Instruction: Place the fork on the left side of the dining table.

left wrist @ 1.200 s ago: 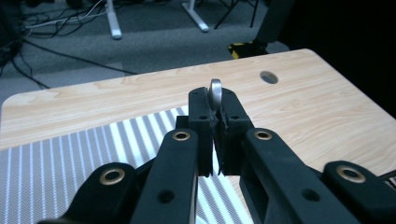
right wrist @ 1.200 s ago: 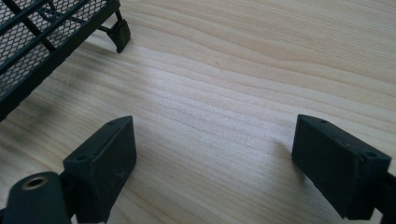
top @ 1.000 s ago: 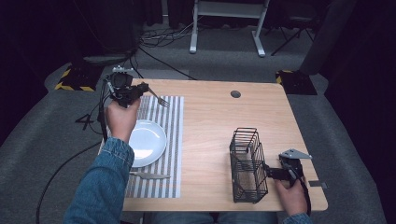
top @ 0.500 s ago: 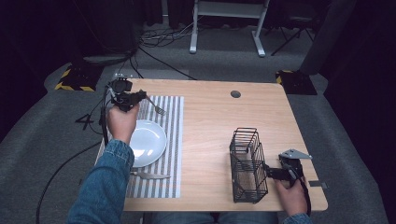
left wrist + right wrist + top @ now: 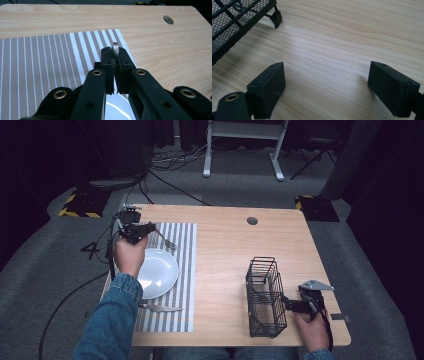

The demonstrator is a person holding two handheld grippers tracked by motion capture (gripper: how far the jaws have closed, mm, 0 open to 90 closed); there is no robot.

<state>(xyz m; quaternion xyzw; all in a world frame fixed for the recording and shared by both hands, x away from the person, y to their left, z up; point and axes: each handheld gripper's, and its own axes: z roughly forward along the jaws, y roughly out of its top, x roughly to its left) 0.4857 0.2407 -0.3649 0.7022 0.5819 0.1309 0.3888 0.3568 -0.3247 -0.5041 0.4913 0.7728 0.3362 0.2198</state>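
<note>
Striped placemat (image 5: 180,270), fork (image 5: 164,240) clamped in left gripper (image 5: 145,229)

The high view is lit from above: the wooden tabletop (image 5: 225,265) is bright and evenly lit, while the floor around it falls into near black toward the picture's edges. The white plate (image 5: 157,272) shows a soft glare. The wire basket (image 5: 265,295) throws only a faint shadow. In the left gripper view the near jaws are slightly soft. In the right gripper view a dim shadow lies under the basket (image 5: 234,22).
</note>
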